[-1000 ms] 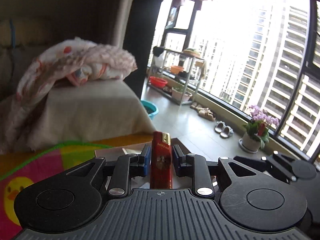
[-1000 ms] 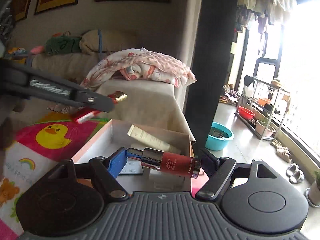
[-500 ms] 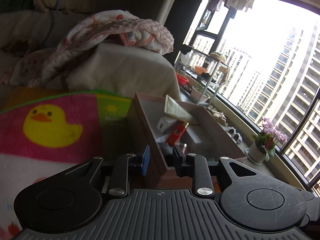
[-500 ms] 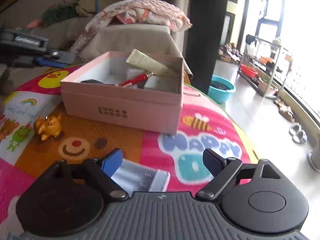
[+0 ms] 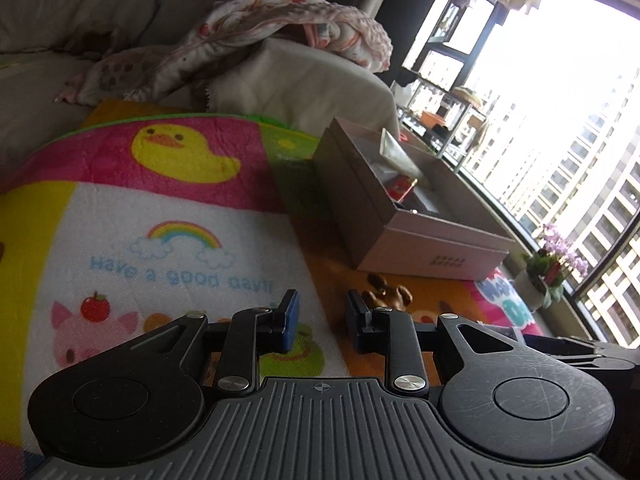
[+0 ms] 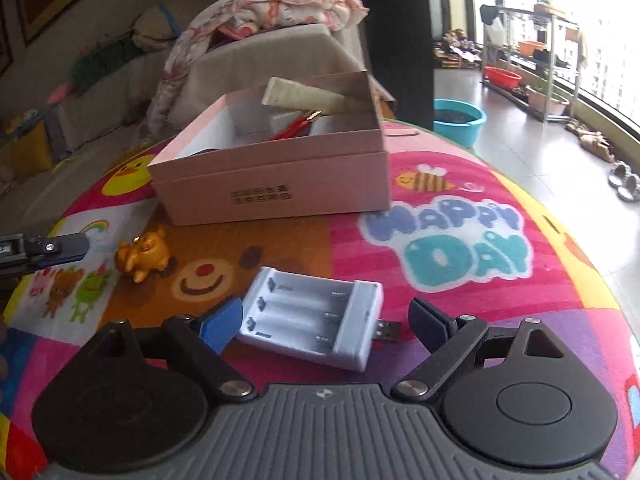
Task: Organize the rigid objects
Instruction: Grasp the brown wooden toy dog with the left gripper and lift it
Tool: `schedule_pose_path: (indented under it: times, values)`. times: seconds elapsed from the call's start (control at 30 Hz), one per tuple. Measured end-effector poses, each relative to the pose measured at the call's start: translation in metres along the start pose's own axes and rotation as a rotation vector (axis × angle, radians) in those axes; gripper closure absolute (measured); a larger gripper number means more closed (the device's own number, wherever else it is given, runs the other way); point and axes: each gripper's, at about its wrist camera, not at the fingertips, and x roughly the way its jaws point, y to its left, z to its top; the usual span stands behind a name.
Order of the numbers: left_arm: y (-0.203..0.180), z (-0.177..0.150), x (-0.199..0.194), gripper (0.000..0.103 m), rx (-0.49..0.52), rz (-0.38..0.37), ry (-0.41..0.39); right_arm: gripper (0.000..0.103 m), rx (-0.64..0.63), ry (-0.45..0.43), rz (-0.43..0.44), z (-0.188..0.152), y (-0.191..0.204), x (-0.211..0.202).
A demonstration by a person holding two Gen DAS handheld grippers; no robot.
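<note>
Right wrist view has my right gripper low over the mat, jaws opening wide, and a white battery charger lies flat between them with neither pad pressing on it. Its long axis runs roughly across my fingers, the USB plug pointing toward my dark right-hand pad and the open battery slots facing up. Beyond it, toward the far edge of the mat, sits the pink cardboard box, open on top, with a cream tube leaning across its far corner and a red pen-like thing inside. A small golden animal figurine lies on its side near the box's left front corner. My left gripper hangs just short of that figurine, jaws narrow with nothing between them. Everything rests on a bright children's play mat printed with a duck, a rainbow and "HAPPY DAY". Behind it stands a sofa with a crumpled blanket; to the right are a tiled floor, a blue basin, a rack and a tall window.
</note>
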Motion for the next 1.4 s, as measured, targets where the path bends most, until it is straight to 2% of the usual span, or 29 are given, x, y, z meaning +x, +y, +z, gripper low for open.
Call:
schedule_pose_path:
  times: [0.1,0.2,0.27,0.47,0.63,0.77,0.9,1.4]
  values:
    - [-0.006,-0.003,0.002,0.075,0.033,0.014,0.018,0.010,-0.072,0.018,0.051,-0.002,0.022,0.004]
    - [-0.012,-0.002,0.000,0.075,0.056,-0.023,0.002,0.010,-0.187,0.015,0.024,-0.009,0.042,0.006]
    - [-0.018,0.000,0.001,0.075,0.085,-0.050,-0.007,0.010,-0.221,0.012,0.008,-0.014,0.046,0.005]
    - [-0.041,0.012,0.023,0.075,0.153,-0.072,0.004,0.008,-0.215,0.005,-0.005,-0.015,0.046,0.005]
    - [-0.053,0.011,0.046,0.074,0.197,-0.039,0.049,0.006,-0.206,0.002,-0.020,-0.016,0.045,0.005]
    - [-0.061,0.007,0.049,0.073,0.227,-0.088,0.091,0.005,-0.201,0.003,-0.018,-0.016,0.044,0.006]
    - [-0.073,-0.002,0.054,0.065,0.292,-0.076,0.129,0.002,-0.204,0.010,-0.013,-0.015,0.044,0.009]
    - [-0.070,-0.004,0.060,0.066,0.266,-0.074,0.157,0.000,-0.203,0.015,-0.003,-0.014,0.044,0.010]
